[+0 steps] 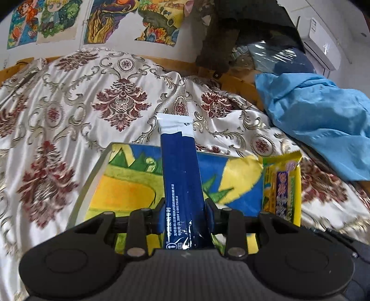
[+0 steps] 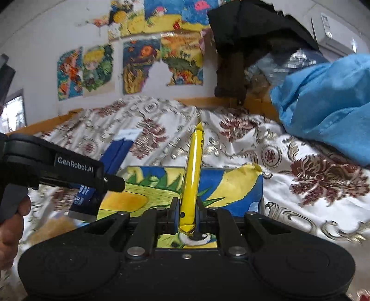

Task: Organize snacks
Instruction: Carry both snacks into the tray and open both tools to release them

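My left gripper (image 1: 185, 215) is shut on a long dark blue snack packet (image 1: 180, 176) with a white end, which points away over the bed. My right gripper (image 2: 187, 214) is shut on a yellow snack packet (image 2: 193, 176), seen edge-on. That same yellow packet (image 1: 283, 185) shows at the right of the left wrist view, its printed face toward the camera. Both packets hover above a box with a colourful painted top (image 1: 129, 185) (image 2: 233, 183). In the right wrist view the left gripper's body (image 2: 69, 169) and the blue packet (image 2: 115, 157) are at the left.
A patterned white and maroon bedspread (image 1: 92, 97) (image 2: 300, 185) covers the bed. A blue cloth bundle (image 1: 319, 120) (image 2: 328, 99) lies at the right. Dark clothing (image 1: 222, 41) hangs at the back, beside posters (image 1: 44, 20) on the wall. A hand (image 2: 13, 222) holds the left gripper's grip.
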The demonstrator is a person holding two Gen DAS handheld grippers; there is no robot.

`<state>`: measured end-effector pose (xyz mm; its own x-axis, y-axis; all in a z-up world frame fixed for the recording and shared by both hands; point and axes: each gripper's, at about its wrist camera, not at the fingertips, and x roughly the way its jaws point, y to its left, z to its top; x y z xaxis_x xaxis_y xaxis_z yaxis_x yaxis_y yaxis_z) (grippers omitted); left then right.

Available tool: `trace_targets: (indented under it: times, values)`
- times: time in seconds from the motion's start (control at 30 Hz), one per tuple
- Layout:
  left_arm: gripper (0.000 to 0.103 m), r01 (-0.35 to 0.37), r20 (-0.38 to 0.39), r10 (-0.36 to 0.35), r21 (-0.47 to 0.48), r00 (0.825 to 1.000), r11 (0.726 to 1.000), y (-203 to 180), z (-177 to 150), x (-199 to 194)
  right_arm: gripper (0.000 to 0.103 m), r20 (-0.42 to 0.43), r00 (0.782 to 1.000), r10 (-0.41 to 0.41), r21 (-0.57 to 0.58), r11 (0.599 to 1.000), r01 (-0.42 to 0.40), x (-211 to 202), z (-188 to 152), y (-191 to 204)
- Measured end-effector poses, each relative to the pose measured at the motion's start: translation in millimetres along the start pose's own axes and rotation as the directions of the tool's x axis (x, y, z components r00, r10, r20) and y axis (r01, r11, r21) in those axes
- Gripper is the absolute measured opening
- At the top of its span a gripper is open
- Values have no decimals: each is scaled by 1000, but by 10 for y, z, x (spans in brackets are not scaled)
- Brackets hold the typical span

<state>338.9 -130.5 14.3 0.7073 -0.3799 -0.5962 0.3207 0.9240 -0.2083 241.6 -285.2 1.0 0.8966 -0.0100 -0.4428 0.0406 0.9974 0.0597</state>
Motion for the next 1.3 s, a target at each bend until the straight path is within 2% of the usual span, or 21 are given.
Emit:
trace_targets:
  times: [0.17, 0.27, 0.4, 0.57, 0.7, 0.77, 0.83, 0.87, 0.9, 1.03, 1.1, 1.27, 1.3]
  values:
    - [37, 5, -48, -7, -43, 999, 999, 88, 20, 449, 13, -119, 992, -34, 47, 998, 40, 457, -111, -112]
    - [37, 4, -84, -7, -36, 996, 999, 87, -40, 637, 13, -157, 987, -31, 83, 996, 45, 589, -184, -166]
    - [37, 4, -134, -6, -15, 991, 1000, 52, -127, 804, 13, -156, 987, -26, 93, 995, 41, 624, -210, -176]
    - [38, -1, -152, 0, -6, 988, 1000, -27, -196, 874, 14, -162, 986, -30, 87, 995, 44, 635, -195, -161]
    - [39, -18, -182, 17, -4, 983, 1000, -43, -222, 915, 19, -172, 984, -53, 62, 996, 64, 646, -189, -169]
    - [43, -25, -191, 22, -13, 981, 1000, -30, -233, 917, 24, -175, 981, -78, 42, 995, 87, 628, -185, -169]
    - [59, -47, -188, 44, -14, 981, 999, -24, -248, 890, 35, -178, 980, -93, 29, 995, 99, 595, -187, -187]
    - [73, -55, -182, 52, -12, 982, 998, -22, -250, 861, 38, -176, 980, -92, 24, 995, 97, 567, -187, -196]
    - [83, -66, -170, 63, -10, 983, 998, -24, -254, 813, 46, -170, 981, -92, 16, 995, 97, 526, -187, -204]
    - [94, -78, -117, 77, -10, 990, 997, -26, -240, 566, 70, -119, 988, -96, -19, 995, 95, 286, -160, -214]
    - [101, -86, -95, 85, -11, 992, 996, -29, -236, 410, 78, -87, 992, -93, -21, 996, 91, 124, -131, -211]
    - [103, -134, -39, 134, 3, 990, 991, -54, -266, -58, 94, -25, 997, -77, -11, 997, 77, -336, -41, -172]
    - [103, -142, -30, 142, 5, 989, 990, -54, -288, -158, 100, -11, 997, -74, -7, 997, 74, -442, -27, -159]
